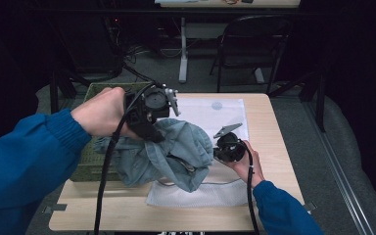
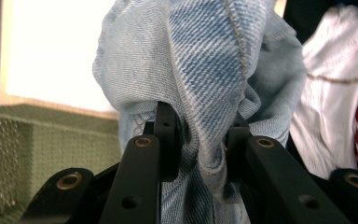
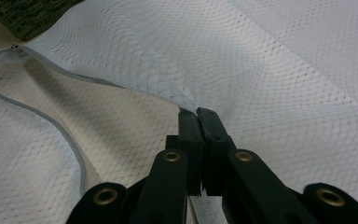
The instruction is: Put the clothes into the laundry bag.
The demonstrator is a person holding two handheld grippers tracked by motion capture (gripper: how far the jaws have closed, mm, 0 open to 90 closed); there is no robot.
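Note:
A bunched light-blue denim garment [image 1: 169, 152] hangs over the table's middle, above the white mesh laundry bag [image 1: 210, 193]. My left gripper [image 1: 152, 129] is shut on a thick fold of the denim [image 2: 205, 93], which fills the gap between the jaws. My right gripper [image 1: 220, 149] is at the garment's right side, low over the table. Its jaws are shut on the upper layer of the mesh bag [image 3: 242, 60], lifting it off the lower layer beside the grey zipper edge [image 3: 51, 121].
A green mesh basket [image 1: 90, 161] stands at the table's left, under my left forearm. In the left gripper view white and red-striped clothes [image 2: 340, 102] lie to the right. A black chair [image 1: 254, 44] and table legs stand beyond the far edge.

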